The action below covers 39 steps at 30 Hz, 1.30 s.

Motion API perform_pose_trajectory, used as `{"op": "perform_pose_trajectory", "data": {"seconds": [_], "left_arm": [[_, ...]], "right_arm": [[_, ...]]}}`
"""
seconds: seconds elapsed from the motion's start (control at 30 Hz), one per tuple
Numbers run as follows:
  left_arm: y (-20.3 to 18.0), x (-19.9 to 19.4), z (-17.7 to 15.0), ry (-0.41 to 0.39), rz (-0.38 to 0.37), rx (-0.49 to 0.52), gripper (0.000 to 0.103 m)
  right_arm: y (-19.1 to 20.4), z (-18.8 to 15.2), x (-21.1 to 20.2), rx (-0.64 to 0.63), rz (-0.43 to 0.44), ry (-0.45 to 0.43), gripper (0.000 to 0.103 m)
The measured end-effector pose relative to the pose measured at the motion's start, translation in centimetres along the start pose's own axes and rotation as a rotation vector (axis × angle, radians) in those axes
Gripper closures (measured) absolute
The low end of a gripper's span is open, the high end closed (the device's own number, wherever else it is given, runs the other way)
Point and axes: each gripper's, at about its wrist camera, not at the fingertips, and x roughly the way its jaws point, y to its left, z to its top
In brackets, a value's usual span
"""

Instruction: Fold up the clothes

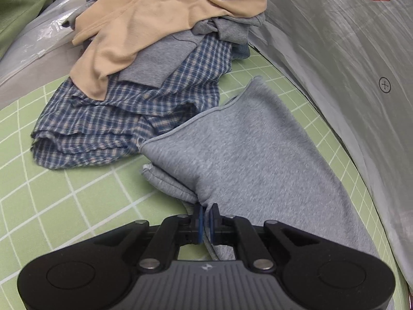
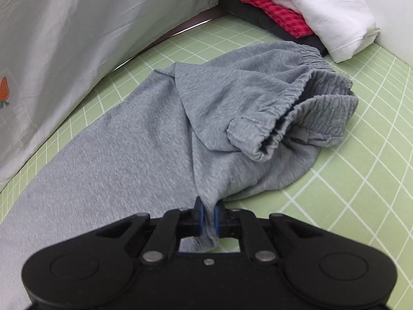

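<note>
Both grippers are pinching grey sweatpants [image 1: 253, 149] lying on the green grid mat [image 1: 64, 206]. L gripper [image 1: 206, 213] is clamping a bunched leg edge near the cuff; R gripper [image 2: 208, 210] is gripping fabric w/ the waistband [image 2: 291, 103] crumpled just ahead. Best bet: keeping even tension btwn both, lifting together, smoothing the waistband before folding.
</note>
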Motion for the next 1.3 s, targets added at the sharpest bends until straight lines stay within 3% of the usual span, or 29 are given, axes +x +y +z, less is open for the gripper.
{"op": "perform_pose_trajectory", "data": {"seconds": [0.43,0.57,0.63,0.7,0.77,0.87,1.0,1.1,1.3], "left_arm": [[11.2,-8.0,-8.9,0.03,0.059,0.02,0.097],[11.9,-9.2,-9.5,0.031,0.079,0.014,0.091],[11.2,-9.8,-9.7,0.017,0.1,0.034,0.083],[10.3,-10.6,-9.8,-0.006,0.109,0.056,0.065],[9.1,-11.5,-10.1,-0.036,0.105,0.083,0.053],[6.7,-12.6,-10.7,-0.084,0.105,0.141,0.037],[2.9,-12.2,-11.8,-0.098,0.071,0.246,0.029],[-0.2,-10.3,-13.4,-0.019,0.006,0.312,0.023],[-7.0,-7.0,-17.4,0.082,-0.076,0.465,0.023]], "right_arm": [[-10.0,-8.2,-7.3,-0.03,0.034,0.03,0.095],[-11.5,-8.5,-7.9,-0.022,0.079,0.036,0.091],[-11.7,-8.0,-8.5,-0.027,0.099,0.017,0.084],[-11.9,-7.3,-9.4,-0.03,0.112,-0.024,0.071],[-12.6,-6.3,-10.4,-0.013,0.125,-0.079,0.062],[-13.7,-4.5,-11.4,0.022,0.127,-0.147,0.054],[-15.9,-1.4,-10.7,0.095,0.106,-0.179,0.045],[-17.4,0.8,-9.1,0.143,0.085,-0.165,0.035],[-19.2,5.1,-3.7,0.225,0.09,-0.082,0.029]]}}
